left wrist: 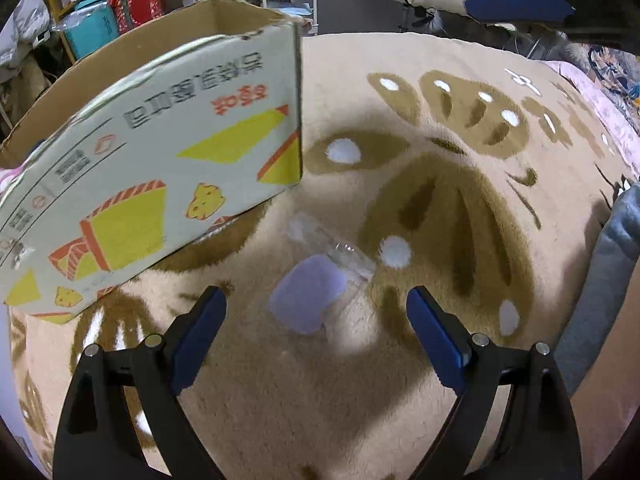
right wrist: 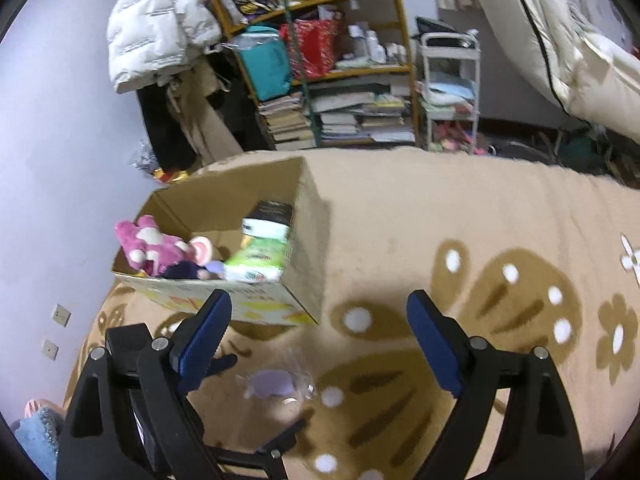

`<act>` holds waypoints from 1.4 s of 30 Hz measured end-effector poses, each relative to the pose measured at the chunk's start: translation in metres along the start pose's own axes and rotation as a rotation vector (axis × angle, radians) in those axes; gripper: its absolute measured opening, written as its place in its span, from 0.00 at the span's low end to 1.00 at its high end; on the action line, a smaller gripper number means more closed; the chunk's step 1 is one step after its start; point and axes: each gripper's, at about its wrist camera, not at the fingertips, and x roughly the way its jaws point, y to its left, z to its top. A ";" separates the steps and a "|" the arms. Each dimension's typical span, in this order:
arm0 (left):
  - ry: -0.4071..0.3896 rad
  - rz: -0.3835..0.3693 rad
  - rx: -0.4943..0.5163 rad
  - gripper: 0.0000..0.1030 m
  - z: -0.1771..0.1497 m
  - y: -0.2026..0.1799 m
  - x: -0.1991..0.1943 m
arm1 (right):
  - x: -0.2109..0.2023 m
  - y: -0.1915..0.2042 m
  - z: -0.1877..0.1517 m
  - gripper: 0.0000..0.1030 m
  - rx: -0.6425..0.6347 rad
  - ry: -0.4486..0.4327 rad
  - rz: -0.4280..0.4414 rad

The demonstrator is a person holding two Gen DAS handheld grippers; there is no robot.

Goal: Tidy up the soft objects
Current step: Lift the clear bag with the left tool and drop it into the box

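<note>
**Going for the little purple pouch next**

Both my grippers are spread wide with nothing in them. My left gripper (left wrist: 316, 312) hangs right over the purple soft thing in clear wrap (left wrist: 308, 300), lying on the tan blanket (left wrist: 400, 400) just beside the cardboard box (right wrist: 308, 216). Plush toys (right wrist: 156, 248) are already inside. My right gripper (right wrist: 318, 320) is off to the side. Next, I reckon: drop, pinch gently, lift into the box.

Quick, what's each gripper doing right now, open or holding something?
Left gripper: open, empty, above the lilac item in clear wrap.
Right gripper: open, holding nothing.
</note>
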 end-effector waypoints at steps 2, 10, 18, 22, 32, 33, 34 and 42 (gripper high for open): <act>0.006 -0.015 0.006 0.80 0.000 -0.004 0.006 | -0.001 -0.007 -0.003 0.91 0.019 0.007 -0.015; 0.017 0.029 0.026 0.43 -0.005 -0.003 0.012 | 0.001 -0.016 -0.006 0.91 0.062 0.014 -0.012; -0.042 0.050 0.032 0.43 -0.012 -0.001 -0.012 | -0.001 -0.014 -0.008 0.91 0.062 -0.002 -0.008; -0.131 0.075 -0.008 0.43 -0.013 0.004 -0.042 | -0.003 -0.015 -0.007 0.91 0.071 -0.018 0.001; -0.359 0.192 -0.118 0.43 -0.003 0.034 -0.116 | -0.017 -0.012 -0.005 0.91 0.069 -0.087 0.029; -0.369 0.193 -0.130 0.43 0.000 0.039 -0.121 | -0.018 -0.012 -0.005 0.91 0.067 -0.091 0.033; -0.385 0.197 -0.149 0.43 0.006 0.047 -0.126 | -0.019 -0.012 -0.004 0.91 0.066 -0.094 0.037; -0.397 0.251 -0.240 0.44 0.033 0.091 -0.126 | -0.018 -0.002 -0.006 0.91 0.031 -0.100 0.051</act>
